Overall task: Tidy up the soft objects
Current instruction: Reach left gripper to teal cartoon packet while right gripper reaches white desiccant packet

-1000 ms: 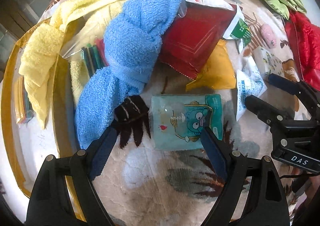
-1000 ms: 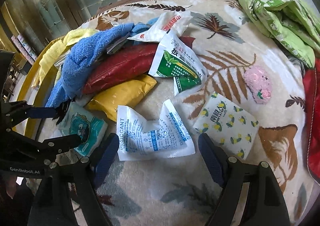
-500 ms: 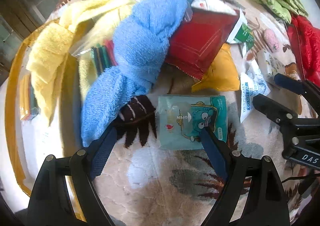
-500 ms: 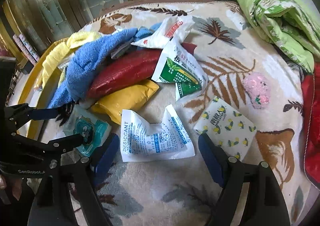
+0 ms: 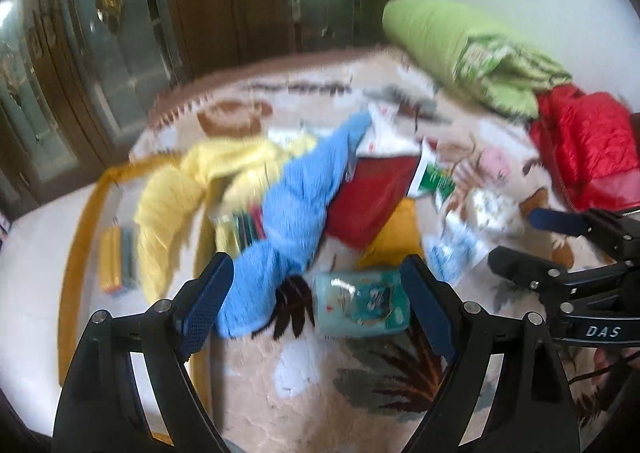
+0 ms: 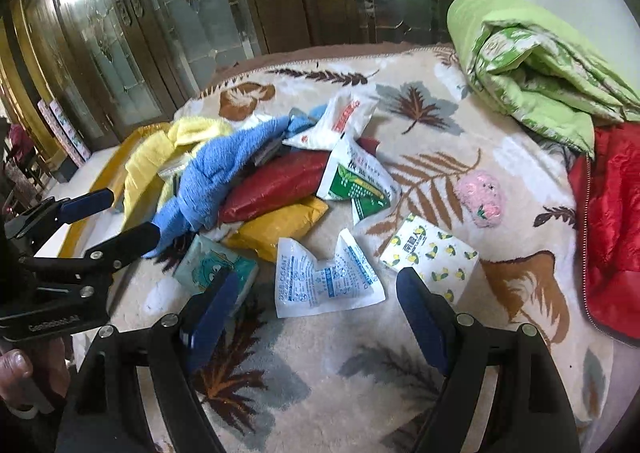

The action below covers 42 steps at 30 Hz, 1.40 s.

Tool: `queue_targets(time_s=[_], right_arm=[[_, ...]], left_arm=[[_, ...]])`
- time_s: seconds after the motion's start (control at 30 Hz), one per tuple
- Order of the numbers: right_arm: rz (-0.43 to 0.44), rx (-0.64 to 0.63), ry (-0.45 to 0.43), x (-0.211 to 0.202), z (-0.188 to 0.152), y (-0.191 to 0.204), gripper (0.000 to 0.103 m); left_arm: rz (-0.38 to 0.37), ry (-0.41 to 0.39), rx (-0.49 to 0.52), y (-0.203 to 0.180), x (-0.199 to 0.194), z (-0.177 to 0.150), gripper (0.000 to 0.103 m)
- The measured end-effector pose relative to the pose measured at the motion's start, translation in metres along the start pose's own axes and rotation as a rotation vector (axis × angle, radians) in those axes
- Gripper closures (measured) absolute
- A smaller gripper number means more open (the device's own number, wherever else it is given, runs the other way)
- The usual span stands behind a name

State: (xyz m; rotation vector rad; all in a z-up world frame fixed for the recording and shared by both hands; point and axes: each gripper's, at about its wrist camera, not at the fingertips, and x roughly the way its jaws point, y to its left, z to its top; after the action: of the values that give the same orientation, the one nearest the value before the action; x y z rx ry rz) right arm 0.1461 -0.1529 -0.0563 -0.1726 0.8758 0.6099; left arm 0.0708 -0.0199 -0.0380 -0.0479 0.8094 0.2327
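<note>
A blue towel (image 5: pixel 296 213) lies across a yellow towel (image 5: pixel 180 189) and a red pouch (image 5: pixel 372 197) on the leaf-patterned blanket (image 6: pixel 320 365). My left gripper (image 5: pixel 316 281) hangs open above the blanket, with a teal tissue pack (image 5: pixel 360 301) lying untouched below its gap. My right gripper (image 6: pixel 318 285) is also open and holds nothing. Beyond its fingers lie a white desiccant bag (image 6: pixel 324 281) and a lemon-print tissue pack (image 6: pixel 428 257). A yellow pouch (image 6: pixel 280 225), a green-and-white bag (image 6: pixel 352 181) and a pink plush (image 6: pixel 480 193) lie farther back. The left wrist view is blurred.
A folded green quilt (image 6: pixel 532 69) and a red padded jacket (image 6: pixel 612 213) sit at the blanket's right side. Wood-and-glass cabinet doors (image 6: pixel 160 33) stand behind. A yellow-rimmed edge (image 6: pixel 108 173) borders the left, and a hand (image 6: pixel 20 373) holds the left gripper's handle.
Both grippers have lifted and tipped upward, so the pile sits lower and farther off and the cabinet doors have come into view. Jaws stay open; no object has moved.
</note>
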Motion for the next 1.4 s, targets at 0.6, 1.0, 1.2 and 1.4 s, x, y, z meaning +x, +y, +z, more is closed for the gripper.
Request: queue_targets(time_s=[0.6, 1.0, 1.2, 1.4], right_arm=[[0.000, 0.009, -0.021, -0.0080, 0.0028, 0.0039, 0.021], [0.002, 0.007, -0.017, -0.0064, 0.0033, 0.0044, 0.021], [0.002, 0.008, -0.017, -0.0067, 0.0034, 0.0045, 0.021], [0.001, 0.012, -0.016, -0.0057, 0.0029, 0.0051, 0.021]], left_arm=[[0.001, -0.042, 0.018, -0.0058, -0.0074, 0.0014, 0.017], [0.005, -0.039, 0.020, -0.0053, -0.0032, 0.0002, 0.017], [0.008, -0.038, 0.019, -0.0043, -0.0020, 0.0004, 0.017], [0.011, -0.034, 0.022, -0.0039, -0.0005, -0.0007, 0.017]])
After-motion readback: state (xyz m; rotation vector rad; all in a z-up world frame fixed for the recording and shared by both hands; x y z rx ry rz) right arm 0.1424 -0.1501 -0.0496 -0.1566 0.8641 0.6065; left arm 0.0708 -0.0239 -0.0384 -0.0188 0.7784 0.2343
